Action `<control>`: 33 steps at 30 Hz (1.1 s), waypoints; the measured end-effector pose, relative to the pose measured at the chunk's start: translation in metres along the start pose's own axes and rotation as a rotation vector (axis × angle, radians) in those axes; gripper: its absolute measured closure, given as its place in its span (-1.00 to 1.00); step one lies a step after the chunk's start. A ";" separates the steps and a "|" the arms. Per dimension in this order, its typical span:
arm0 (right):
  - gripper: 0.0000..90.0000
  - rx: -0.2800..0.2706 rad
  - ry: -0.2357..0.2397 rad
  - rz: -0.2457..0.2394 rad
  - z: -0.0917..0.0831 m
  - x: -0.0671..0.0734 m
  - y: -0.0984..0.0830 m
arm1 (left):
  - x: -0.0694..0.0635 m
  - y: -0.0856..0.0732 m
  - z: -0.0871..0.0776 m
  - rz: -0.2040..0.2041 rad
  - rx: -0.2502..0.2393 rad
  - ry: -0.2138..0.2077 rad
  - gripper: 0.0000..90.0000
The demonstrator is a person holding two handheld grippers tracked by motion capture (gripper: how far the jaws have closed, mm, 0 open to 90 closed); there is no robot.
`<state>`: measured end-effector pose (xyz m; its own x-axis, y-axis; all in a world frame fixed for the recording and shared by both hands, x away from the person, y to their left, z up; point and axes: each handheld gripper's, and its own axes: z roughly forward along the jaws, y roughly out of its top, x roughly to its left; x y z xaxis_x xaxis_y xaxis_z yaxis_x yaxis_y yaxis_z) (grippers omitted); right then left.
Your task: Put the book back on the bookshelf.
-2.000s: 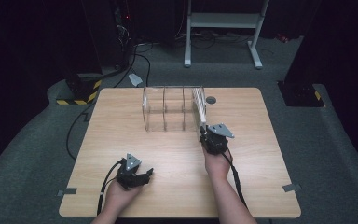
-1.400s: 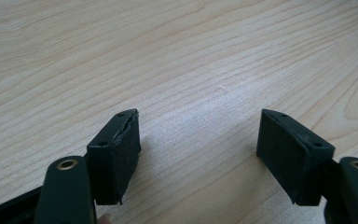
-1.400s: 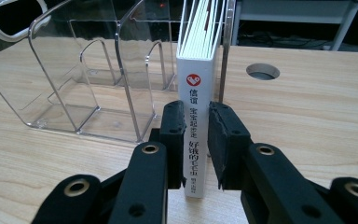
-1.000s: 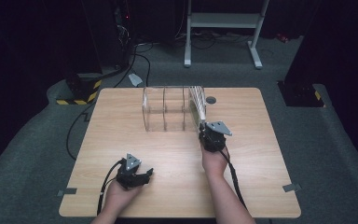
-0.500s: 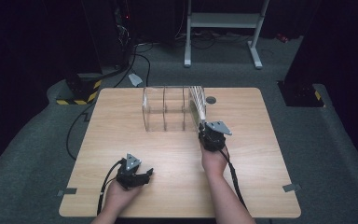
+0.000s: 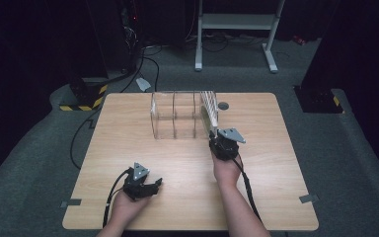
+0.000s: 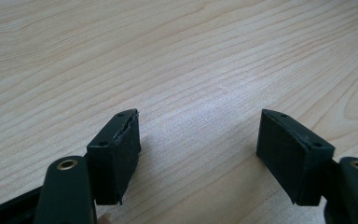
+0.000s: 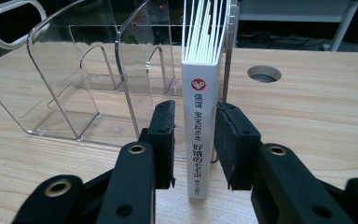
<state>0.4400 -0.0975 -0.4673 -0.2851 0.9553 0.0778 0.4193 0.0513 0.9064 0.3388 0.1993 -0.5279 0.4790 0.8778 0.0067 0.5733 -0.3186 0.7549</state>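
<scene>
A clear acrylic rack (image 6: pixel 175 116) with several slots stands at the far middle of the wooden table (image 6: pixel 128 128). A thin white book (image 6: pixel 209 109) stands upright in its rightmost slot, spine toward me. In the right gripper view the spine (image 8: pixel 200 140) carries a red logo and printed characters. My right gripper (image 8: pixel 193 109) straddles that spine, open, with a narrow gap at its left jaw and the right jaw close against the cover. In the high view it (image 6: pixel 215 134) sits at the rack's near right corner. My left gripper (image 6: pixel 153 183) rests open on the table, nothing between its jaws (image 7: pixel 198 126).
A round cable hole (image 6: pixel 223 105) lies in the table just right of the rack, also seen as a cable hole (image 8: pixel 265 73) past the book. Dark floor, cables and a white stand (image 6: pixel 237 29) lie beyond the far edge.
My right gripper has edged slightly forward toward the rack, onto the book's spine. The left gripper and the book have stayed put.
</scene>
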 end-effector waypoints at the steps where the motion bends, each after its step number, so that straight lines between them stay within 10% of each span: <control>1: 0.46 0.001 0.002 0.001 0.000 0.000 0.000 | 0.000 0.000 0.000 0.000 0.000 0.000 -0.33; 33: -0.09 0.041 0.140 -0.069 -0.031 0.005 -0.011 | 0.000 -0.001 -0.001 0.003 0.003 0.000 -0.33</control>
<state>0.4080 -0.1025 -0.4639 -0.4306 0.8994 0.0753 0.4283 0.1302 0.8942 0.3373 0.1997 -0.5277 0.4802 0.8771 0.0089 0.5741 -0.3219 0.7529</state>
